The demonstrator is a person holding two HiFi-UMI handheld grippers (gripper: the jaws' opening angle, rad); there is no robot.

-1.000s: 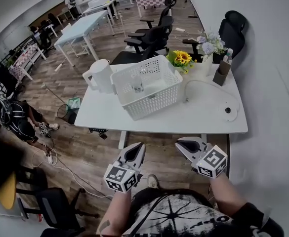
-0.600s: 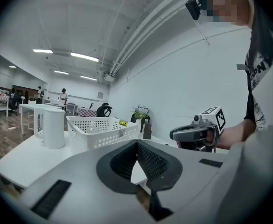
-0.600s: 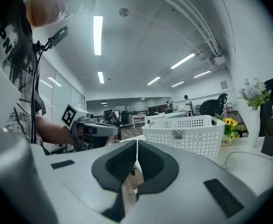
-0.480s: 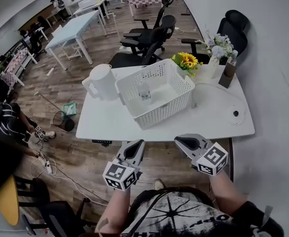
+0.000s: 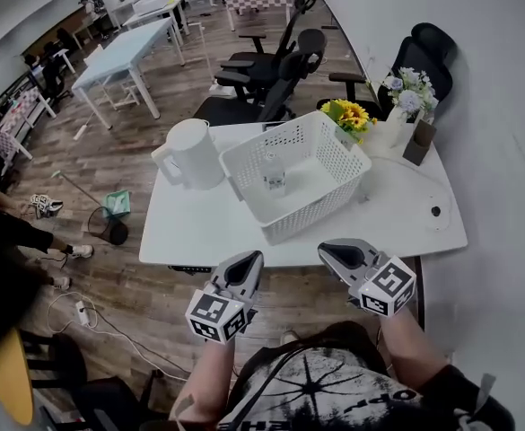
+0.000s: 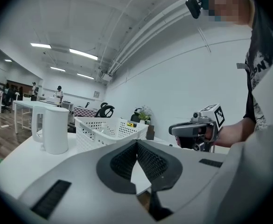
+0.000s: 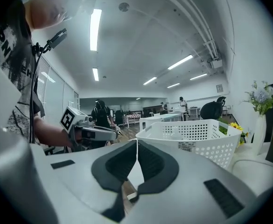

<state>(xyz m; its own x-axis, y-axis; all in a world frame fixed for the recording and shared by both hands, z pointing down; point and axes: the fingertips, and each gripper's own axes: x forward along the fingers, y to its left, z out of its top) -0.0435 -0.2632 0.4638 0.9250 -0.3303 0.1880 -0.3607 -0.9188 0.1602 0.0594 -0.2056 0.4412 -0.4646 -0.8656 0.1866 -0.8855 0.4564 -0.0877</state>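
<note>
Small clear item (image 5: 275, 182) inside white basket (image 5: 318, 209) too small to identify, chair (image 5: 283, 81) behind basket partly hidden by surface (image 5: 199, 230)

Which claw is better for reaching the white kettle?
Left, probably. The left claw hangs shut nearer the kettle; the right claw, also shut, faces the basket, which stands in its way.

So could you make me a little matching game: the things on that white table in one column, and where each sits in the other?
Things:
1 white jug
2 white basket
3 sunflowers
4 small bottle

Places:
A inside the basket
B left end of the table
C middle of the table
D beyond the basket's far right corner

Pairs: 1-B; 2-C; 3-D; 4-A
</note>
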